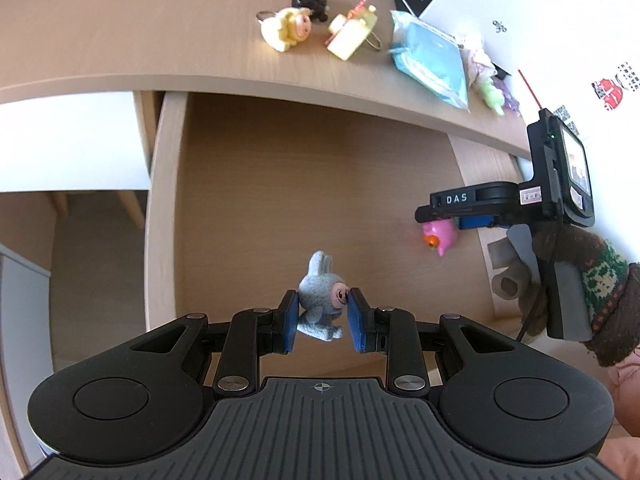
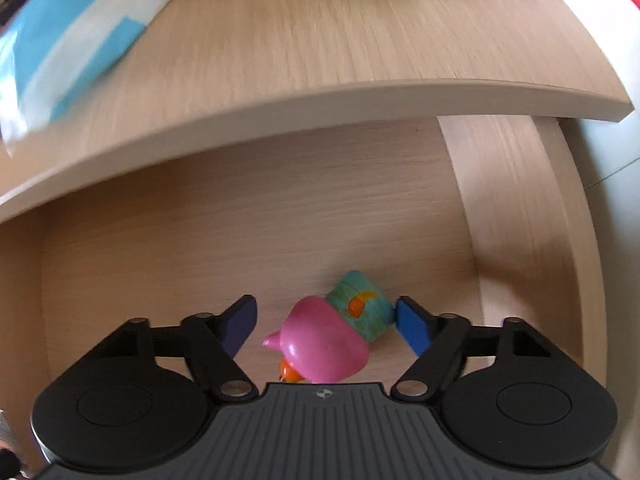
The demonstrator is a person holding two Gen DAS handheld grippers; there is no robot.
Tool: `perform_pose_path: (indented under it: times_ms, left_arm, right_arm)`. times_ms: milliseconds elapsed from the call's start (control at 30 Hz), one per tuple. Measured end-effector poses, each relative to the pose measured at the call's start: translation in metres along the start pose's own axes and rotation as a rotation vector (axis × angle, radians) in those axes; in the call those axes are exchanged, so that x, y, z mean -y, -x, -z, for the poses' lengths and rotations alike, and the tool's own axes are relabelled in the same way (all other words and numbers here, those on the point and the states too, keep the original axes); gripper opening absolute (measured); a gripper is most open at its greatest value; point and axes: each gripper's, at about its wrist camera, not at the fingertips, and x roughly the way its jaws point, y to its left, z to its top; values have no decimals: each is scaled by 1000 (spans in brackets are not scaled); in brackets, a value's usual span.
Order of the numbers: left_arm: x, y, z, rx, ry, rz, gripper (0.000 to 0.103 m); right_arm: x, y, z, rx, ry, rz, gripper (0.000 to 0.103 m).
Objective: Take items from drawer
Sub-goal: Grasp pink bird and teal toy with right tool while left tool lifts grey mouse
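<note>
While left gripper [image 1: 323,313] clamps grey bunny [image 1: 322,300], right jaws straddle pink toy [image 2: 326,346], seemingly untouched

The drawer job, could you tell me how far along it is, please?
Done: several toys and a blue packet lie on the desktop. In hand: left gripper pinches the grey bunny. Left: the pink toy lies in the drawer, between the right gripper's open jaws.

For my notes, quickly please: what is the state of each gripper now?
Left gripper: closed on the grey bunny toy.
Right gripper: open around the pink toy, not gripping.
</note>
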Motion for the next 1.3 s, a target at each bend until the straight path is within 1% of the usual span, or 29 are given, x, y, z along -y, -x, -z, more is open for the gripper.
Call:
perform_pose_path:
  times_ms: [33,133,200,267,367,500,600,767,933,967,1033,1067,1167,1300]
  left_arm:
    - [2,-4,-1,-4,-3,3,30]
    - [8,-11,-4,-14,-18,11,30]
    - [14,-13,-6,-15,-32,15,30]
    - [21,-15,-9,-15,-49,17,30]
    - [34,-16,-14,-8,-93,2,30]
    - [51,-12,-15,13,-155,-30,30]
    - [64,-8,-13,29,-208,-56,30]
    - [74,-10,-15,38,-257,-61,30]
    - [86,-15,-18,50,-299,-46,30]
    - [90,-16,-19,50,-308,-41,30]
    - [98,-20,-22,46,-329,-30,30]
    - [102,-22,-23,45,-339,-26,30]
    - [114,-28,-28,42,-375,-12,30]
    - [133,-37,-38,41,-422,2,30]
  right_arm:
    - [-2,2,3,4,21,2,58]
    - [-7,10,15,-5,61,-55,57]
    - [-14,15,25,3,97,-54,56]
    - [-19,21,36,4,107,-68,56]
    - [-25,33,51,-4,107,-113,56]
    - [-30,53,70,13,124,-138,56]
    - [-29,66,80,31,119,-140,56]
    - [-20,90,87,95,82,-132,56]
    - [-7,119,91,178,34,-116,56]
    - [-4,125,87,192,25,-113,56]
    - [9,134,90,220,6,-109,56]
    - [13,137,90,231,-3,-107,56]
    - [1,138,85,256,-27,-100,56]
    - [17,147,89,276,-55,-85,56]
